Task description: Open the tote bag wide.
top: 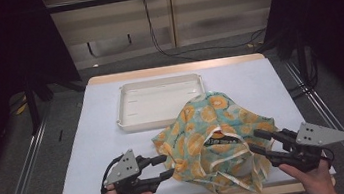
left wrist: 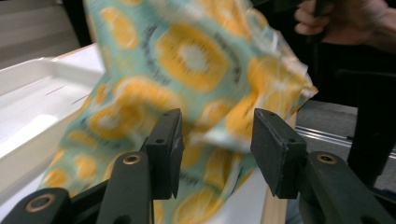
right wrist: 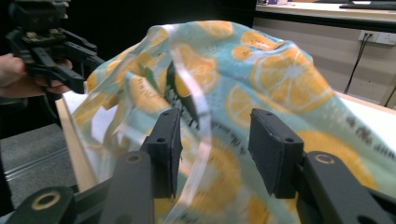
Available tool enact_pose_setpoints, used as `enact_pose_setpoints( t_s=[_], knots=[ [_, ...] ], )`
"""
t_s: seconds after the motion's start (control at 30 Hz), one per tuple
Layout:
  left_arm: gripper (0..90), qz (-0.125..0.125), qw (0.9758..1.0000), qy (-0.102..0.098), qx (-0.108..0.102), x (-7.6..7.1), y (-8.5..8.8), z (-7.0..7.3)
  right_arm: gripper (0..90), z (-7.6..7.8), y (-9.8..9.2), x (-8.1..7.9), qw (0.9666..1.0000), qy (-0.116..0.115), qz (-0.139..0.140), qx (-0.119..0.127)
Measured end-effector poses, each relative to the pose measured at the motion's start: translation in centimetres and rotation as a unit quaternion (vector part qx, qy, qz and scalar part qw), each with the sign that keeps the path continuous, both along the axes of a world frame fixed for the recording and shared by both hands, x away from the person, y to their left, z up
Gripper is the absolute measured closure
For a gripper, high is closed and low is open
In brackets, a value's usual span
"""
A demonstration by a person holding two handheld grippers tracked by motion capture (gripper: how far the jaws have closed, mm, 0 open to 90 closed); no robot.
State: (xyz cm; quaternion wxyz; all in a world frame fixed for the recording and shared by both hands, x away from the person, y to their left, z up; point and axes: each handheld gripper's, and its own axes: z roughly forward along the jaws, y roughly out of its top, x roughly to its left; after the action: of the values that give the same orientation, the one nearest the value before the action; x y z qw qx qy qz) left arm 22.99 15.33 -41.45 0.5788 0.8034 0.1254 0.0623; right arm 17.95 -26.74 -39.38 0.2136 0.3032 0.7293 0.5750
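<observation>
A cloth bag [top: 213,117], teal with orange slices printed on it, stands bunched up at the near middle of the white table [top: 91,153], its pale straps [top: 229,162] trailing toward the front edge. My left gripper [top: 168,164] sits at the bag's left edge. In the left gripper view its jaws [left wrist: 217,135] stand apart with blurred fabric [left wrist: 196,60] between and beyond them, and no pad visibly presses. My right gripper [top: 253,141] is at the bag's right side; its jaws [right wrist: 212,135] are apart around a loose strap [right wrist: 201,121], with the bag [right wrist: 280,70] just behind.
A shallow white tray [top: 138,125] lies behind the bag at the table's centre, seen also as the tray [left wrist: 28,121] at the left. Metal rails [top: 23,172] run along both sides of the table. Dark stands and cables fill the floor beyond.
</observation>
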Motion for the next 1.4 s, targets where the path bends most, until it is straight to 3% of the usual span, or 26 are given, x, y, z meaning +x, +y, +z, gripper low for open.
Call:
enact_pose_setpoints(
  t_s=[0.13, 0.2, 0.23, 0.37, 0.47, 0.5, 0.67, 0.9, 0.93, 1.23, 1.4],
  knots=[
    [53.3, -0.015, 0.9999, -0.003, 0.004, -0.1, -1.3, -0.1, 48.1, -0.1, 0.5, 0.9, 1.0, -0.002, 0.001, -0.005],
    [52.2, -0.019, 0.9998, 0.003, 0.011, 0.0, -2.0, -0.5, 45.9, -0.7, 0.8, 1.3, 1.0, 0.0, 0.002, -0.009],
    [52.4, -0.024, 0.9996, 0.01, 0.005, 0.1, -2.3, -0.7, 44.3, -1.0, 0.9, 1.4, 1.0, 0.003, 0.002, -0.007],
    [56.3, -0.023, 0.9994, 0.012, 0.023, 0.1, -3.1, -0.9, 41.4, -1.7, 1.2, 1.7, 0.9998, 0.011, 0.003, -0.014],
    [71.8, -0.038, 0.9988, 0.02, 0.021, 0.4, -3.3, -0.8, 41.9, -2.1, 1.3, 2.0, 0.9997, 0.016, -0.005, -0.02],
    [82.6, -0.048, 0.9984, 0.026, 0.017, 0.5, -3.4, -0.8, 42.4, -2.2, 1.4, 2.3, 0.9997, 0.013, -0.004, -0.02],
    [90.0, -0.055, 0.9979, 0.031, 0.019, 0.5, -3.5, -0.5, 54.1, -2.3, 1.7, 2.3, 0.9994, 0.013, -0.006, -0.031],
    [90.0, -0.066, 0.9973, 0.033, 0.004, 0.4, -3.3, 0.4, 85.5, -2.0, 1.5, 2.2, 0.9994, 0.016, 0.005, -0.03],
    [90.0, -0.068, 0.997, 0.036, -0.006, 0.3, -3.2, 0.6, 90.0, -1.9, 1.5, 2.2, 0.9994, 0.018, 0.007, -0.029],
    [90.0, -0.068, 0.9965, 0.032, -0.036, 0.9, -2.7, 2.5, 90.0, 0.3, 0.7, 1.4, 0.9998, 0.001, 0.019, -0.009],
    [90.0, -0.056, 0.9965, 0.034, -0.052, 1.6, -2.2, 3.6, 90.0, 1.5, 0.3, 1.8, 0.9998, -0.008, 0.016, 0.004]
  ],
)
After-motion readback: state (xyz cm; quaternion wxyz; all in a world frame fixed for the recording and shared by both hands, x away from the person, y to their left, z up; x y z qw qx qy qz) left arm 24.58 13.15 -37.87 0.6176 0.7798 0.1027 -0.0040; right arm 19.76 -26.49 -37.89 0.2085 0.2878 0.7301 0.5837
